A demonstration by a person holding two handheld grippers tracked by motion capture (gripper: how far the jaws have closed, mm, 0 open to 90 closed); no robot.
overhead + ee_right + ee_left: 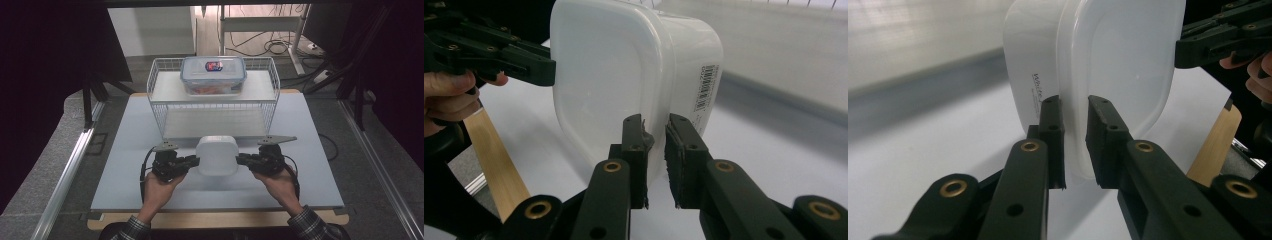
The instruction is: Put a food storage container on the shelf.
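High view: left tool (192, 161) and right tool (242, 159) clamped on opposite rims of white rounded plastic container (216, 155), held just above pale blue counter (125, 165), in front of white wire shelf rack (159, 107) carrying clear lidded plastic box (213, 75).

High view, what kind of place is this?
Probably a lab recording bench: a pale tabletop holding a white wire shelf rack, loose cables on the floor, and dark curtains around it.
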